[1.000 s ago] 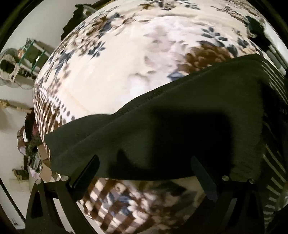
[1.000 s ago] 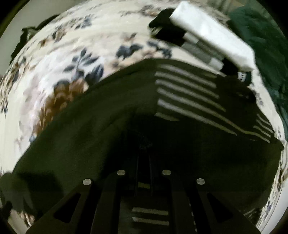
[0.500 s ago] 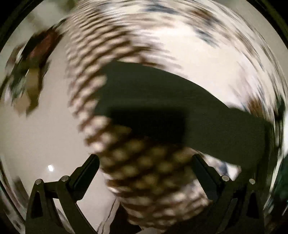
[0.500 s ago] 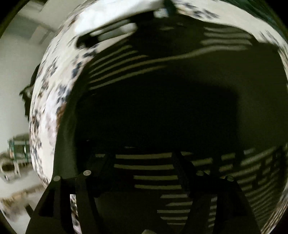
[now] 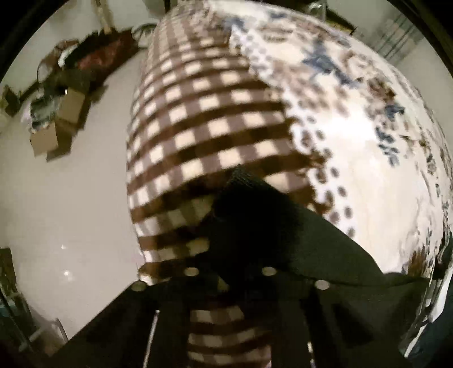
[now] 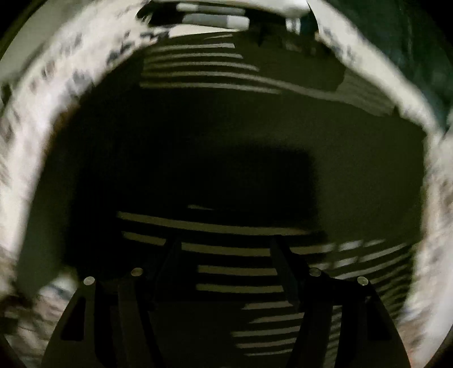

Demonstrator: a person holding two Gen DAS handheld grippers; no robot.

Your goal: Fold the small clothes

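Note:
A dark green garment (image 6: pixel 198 136) with pale stripes lies on a patterned blanket (image 5: pixel 354 141) over a bed. In the left wrist view my left gripper (image 5: pixel 230 271) is shut on a corner of the garment (image 5: pixel 254 220), which bunches up between the fingers at the blanket's chequered edge. In the right wrist view my right gripper (image 6: pixel 226 249) is open just above the striped part of the garment, with nothing between its fingers.
A pale floor (image 5: pixel 70 198) with cardboard boxes and clutter (image 5: pixel 59 113) lies left of the bed. A white and grey folded item (image 6: pixel 226 14) and dark teal cloth (image 6: pixel 410 56) lie beyond the garment.
My left gripper was open over the garment's edge; it swung left to the corner and has shut on it. My right gripper was shut on the striped cloth and has opened.

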